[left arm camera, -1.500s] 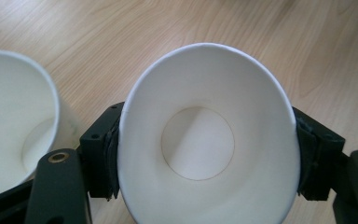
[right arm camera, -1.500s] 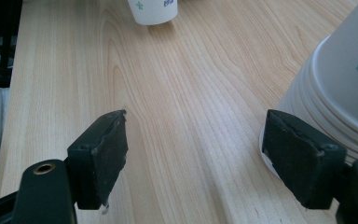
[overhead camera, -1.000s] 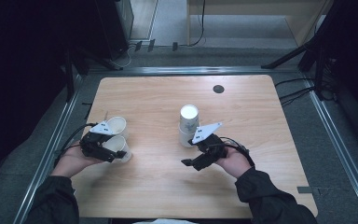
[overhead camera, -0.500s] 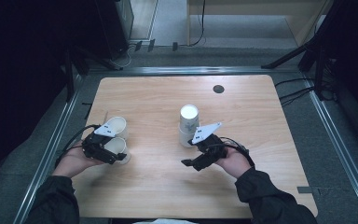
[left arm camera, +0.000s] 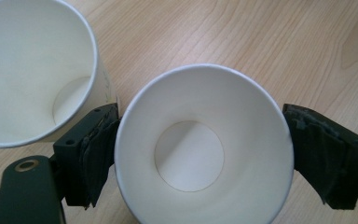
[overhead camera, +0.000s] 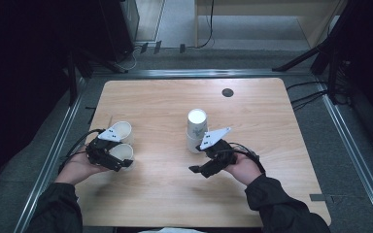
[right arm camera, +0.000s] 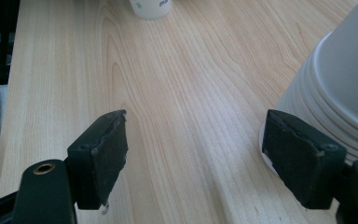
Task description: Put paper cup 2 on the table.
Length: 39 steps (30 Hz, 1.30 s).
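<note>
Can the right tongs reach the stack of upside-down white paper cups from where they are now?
Probably yes: the right tongs are open beside the stack of upside-down white paper cups, with bare wooden table between.

I can read no text, number or brand anywhere; the green mark on my stacked white paper cups (right arm camera: 335, 88) is too blurred.

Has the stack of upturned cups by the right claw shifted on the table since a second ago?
No. The cup stack stands the same way below the dark round hole in the tabletop, with the right claw beside its base, jaws open.
</note>
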### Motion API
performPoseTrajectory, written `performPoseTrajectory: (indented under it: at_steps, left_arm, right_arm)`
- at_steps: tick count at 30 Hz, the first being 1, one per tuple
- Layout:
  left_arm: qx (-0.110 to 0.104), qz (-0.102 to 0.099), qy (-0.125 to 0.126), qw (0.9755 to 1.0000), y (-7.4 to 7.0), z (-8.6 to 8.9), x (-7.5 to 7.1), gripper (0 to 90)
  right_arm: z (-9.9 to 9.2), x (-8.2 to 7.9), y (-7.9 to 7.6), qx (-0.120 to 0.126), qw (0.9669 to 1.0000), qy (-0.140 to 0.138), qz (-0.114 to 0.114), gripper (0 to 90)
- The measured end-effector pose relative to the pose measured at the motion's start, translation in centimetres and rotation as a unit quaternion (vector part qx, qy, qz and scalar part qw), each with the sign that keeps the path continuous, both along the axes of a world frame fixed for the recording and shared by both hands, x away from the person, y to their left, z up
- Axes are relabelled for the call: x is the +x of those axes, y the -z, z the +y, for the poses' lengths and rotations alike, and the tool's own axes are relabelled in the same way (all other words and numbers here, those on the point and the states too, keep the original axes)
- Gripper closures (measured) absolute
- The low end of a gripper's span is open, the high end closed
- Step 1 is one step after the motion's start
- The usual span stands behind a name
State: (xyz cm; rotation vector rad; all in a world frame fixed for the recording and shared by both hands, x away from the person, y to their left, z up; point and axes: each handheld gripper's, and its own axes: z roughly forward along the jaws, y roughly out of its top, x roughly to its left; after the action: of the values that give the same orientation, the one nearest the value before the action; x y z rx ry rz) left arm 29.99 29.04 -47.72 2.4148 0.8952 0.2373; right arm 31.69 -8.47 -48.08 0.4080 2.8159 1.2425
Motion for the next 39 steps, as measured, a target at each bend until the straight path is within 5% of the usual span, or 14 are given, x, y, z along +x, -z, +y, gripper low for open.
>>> performPoseTrajectory:
  at_steps: [11, 24, 39]
  left_arm:
    - [-0.018, -0.012, 0.010, 0.9997, -1.7, -0.6, -0.5, 13.4]
    - [-0.072, -0.025, 0.000, 0.9971, -4.1, -1.1, -0.1, 13.4]
    - [-0.080, -0.022, 0.048, 0.9954, -5.3, -5.4, 1.2, 13.5]
  right_arm:
    - [-0.1, -0.1, 0.0, -0.001, 1.0000, 0.001, 0.000, 22.3]
    - [-0.5, -0.3, 0.1, -0.002, 1.0000, 0.007, 0.000, 22.3]
    - [-2.6, -1.1, 0.1, 0.001, 0.9991, 0.042, 0.000, 22.3]
